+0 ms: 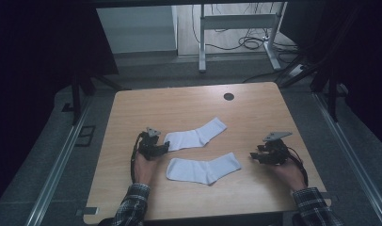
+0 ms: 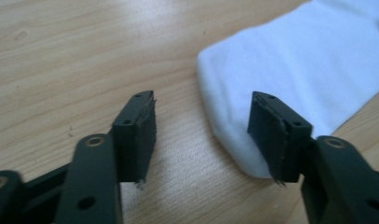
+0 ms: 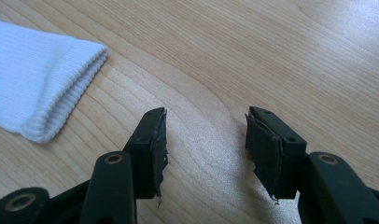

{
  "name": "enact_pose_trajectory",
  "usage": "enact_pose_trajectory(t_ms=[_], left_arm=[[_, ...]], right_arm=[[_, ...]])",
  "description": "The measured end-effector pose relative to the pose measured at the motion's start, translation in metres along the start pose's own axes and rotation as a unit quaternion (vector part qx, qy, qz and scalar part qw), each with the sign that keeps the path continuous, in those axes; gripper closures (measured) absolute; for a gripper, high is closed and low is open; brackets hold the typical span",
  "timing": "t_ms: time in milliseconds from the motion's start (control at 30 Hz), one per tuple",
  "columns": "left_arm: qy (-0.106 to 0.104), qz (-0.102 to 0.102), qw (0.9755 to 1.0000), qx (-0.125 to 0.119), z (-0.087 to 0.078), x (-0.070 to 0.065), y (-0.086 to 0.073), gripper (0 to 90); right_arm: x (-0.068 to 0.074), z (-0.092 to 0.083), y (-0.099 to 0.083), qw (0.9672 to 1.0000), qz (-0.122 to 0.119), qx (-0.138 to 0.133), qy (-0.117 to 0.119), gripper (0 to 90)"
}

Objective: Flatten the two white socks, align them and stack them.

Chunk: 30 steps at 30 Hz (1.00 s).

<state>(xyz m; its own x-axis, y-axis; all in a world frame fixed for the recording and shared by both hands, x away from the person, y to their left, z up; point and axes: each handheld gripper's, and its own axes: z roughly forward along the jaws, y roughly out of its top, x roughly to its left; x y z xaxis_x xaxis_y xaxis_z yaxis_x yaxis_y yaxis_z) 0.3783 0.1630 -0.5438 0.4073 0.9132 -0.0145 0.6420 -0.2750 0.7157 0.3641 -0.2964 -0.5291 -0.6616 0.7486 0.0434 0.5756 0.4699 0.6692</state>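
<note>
Wooden table (image 1: 189, 106) is bearing two white socks: left gripper (image 1: 162, 149) is gaping at the far sock's (image 1: 194, 136) toe, right gripper (image 1: 255, 157) is waiting open beside the near sock's (image 1: 204, 169) cuff, both seemingly poised to grasp.

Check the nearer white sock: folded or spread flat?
Spread flat. The nearer sock lies full length on the table, ribbed cuff toward the right gripper, no part doubled over.

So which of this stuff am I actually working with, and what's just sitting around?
In play:
far sock
near sock
left gripper, open at the far sock's toe
right gripper, open

Just there:
table
round hole
cables on the floor
</note>
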Motion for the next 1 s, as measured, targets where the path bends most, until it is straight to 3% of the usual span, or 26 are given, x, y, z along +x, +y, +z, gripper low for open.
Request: enact_pose_trajectory(t_ms=[300, 600, 1000], left_arm=[[-0.009, -0.011, 0.9998, 0.010, 0.0006, 0.0019, -0.0004, 28.1], [-0.007, -0.011, 0.9999, 0.011, 0.0012, 0.0013, 0.0000, 27.5], [-0.008, -0.010, 0.9998, 0.013, 0.0016, -0.0006, 0.0003, 24.1]], right_arm=[[0.0015, 0.0005, -0.0002, 1.0000, -0.002, -0.001, -0.004, 45.9], [0.0043, 0.0016, 0.0008, 0.9999, -0.009, 0.005, -0.010, 41.9], [0.0026, 0.0003, 0.0068, 0.9998, 0.005, 0.015, -0.011, 38.8]])
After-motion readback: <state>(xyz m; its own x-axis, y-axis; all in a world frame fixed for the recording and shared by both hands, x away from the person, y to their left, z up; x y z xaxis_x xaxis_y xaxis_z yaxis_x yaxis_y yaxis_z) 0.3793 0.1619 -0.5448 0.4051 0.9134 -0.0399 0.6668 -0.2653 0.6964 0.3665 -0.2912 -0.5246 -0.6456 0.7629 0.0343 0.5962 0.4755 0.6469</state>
